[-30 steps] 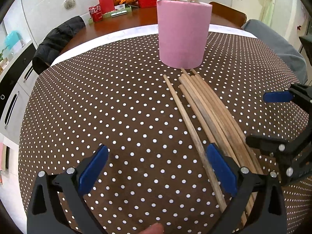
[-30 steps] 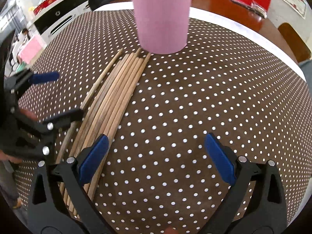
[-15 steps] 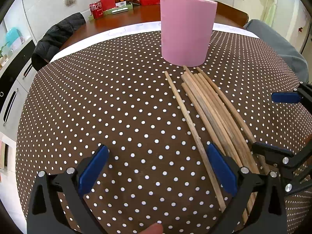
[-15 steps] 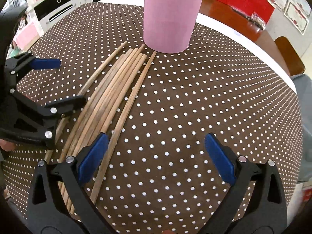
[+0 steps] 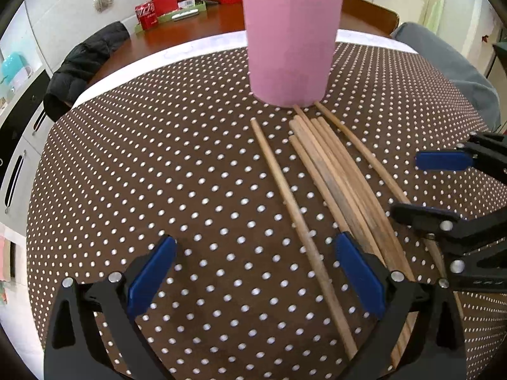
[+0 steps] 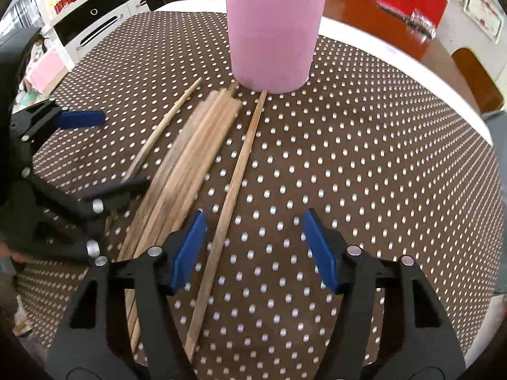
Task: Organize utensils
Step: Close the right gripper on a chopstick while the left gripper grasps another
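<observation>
Both grippers' fingers (image 5: 149,272) (image 6: 320,253) parted, empty, right straddling one chopstick (image 6: 234,183)

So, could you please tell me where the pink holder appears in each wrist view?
Left wrist: the pink holder stands top centre, slightly right, beyond the loose chopsticks.
Right wrist: the pink holder stands top centre.
Shared landmark: chopstick tips nearly reach its base on the dotted tablecloth.
</observation>
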Action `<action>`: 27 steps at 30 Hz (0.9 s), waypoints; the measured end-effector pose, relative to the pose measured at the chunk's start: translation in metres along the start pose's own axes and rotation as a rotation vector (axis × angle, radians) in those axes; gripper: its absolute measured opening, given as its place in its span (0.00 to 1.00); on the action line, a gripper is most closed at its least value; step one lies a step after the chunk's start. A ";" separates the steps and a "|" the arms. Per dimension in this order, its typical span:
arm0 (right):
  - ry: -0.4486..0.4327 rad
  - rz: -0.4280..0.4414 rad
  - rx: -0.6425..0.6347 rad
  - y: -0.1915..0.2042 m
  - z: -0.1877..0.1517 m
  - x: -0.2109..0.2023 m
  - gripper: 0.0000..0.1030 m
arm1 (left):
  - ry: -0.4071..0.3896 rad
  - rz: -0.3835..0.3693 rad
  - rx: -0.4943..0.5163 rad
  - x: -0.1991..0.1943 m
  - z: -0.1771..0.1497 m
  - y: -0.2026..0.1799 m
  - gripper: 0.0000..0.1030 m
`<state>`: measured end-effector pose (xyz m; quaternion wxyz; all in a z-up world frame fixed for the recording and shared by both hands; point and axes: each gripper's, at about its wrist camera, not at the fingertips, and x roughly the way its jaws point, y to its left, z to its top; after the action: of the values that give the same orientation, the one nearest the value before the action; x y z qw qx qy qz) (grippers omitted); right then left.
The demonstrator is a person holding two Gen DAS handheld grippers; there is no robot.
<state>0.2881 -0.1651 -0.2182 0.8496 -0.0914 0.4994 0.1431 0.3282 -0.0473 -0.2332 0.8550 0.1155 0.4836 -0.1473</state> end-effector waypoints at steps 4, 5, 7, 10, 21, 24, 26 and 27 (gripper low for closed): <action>-0.004 -0.011 -0.032 -0.002 -0.008 -0.009 0.25 | -0.015 -0.021 -0.011 -0.006 -0.002 -0.001 0.76; -0.001 -0.007 -0.031 -0.004 -0.011 -0.011 0.23 | -0.017 -0.020 -0.011 -0.007 -0.003 -0.001 0.69; 0.000 0.012 -0.009 -0.010 -0.012 -0.012 0.23 | -0.015 -0.023 -0.009 -0.009 -0.003 -0.002 0.64; -0.013 0.022 0.022 -0.015 -0.008 -0.009 0.23 | -0.008 -0.018 -0.008 -0.009 0.000 -0.004 0.63; -0.031 0.051 -0.015 -0.002 -0.008 -0.009 0.06 | -0.038 -0.047 0.020 -0.015 0.002 -0.003 0.07; -0.056 0.083 -0.001 -0.005 -0.015 -0.015 0.06 | -0.051 -0.076 -0.010 -0.019 -0.002 0.003 0.05; -0.076 0.104 0.014 -0.009 -0.019 -0.021 0.06 | -0.075 -0.086 -0.034 -0.026 -0.003 0.008 0.05; -0.085 0.110 0.017 -0.010 -0.021 -0.023 0.06 | -0.087 -0.088 -0.039 -0.029 -0.005 0.009 0.05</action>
<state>0.2637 -0.1844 -0.2077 0.8616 -0.0504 0.4681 0.1894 0.3136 -0.0329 -0.2098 0.8700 0.0709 0.4533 -0.1803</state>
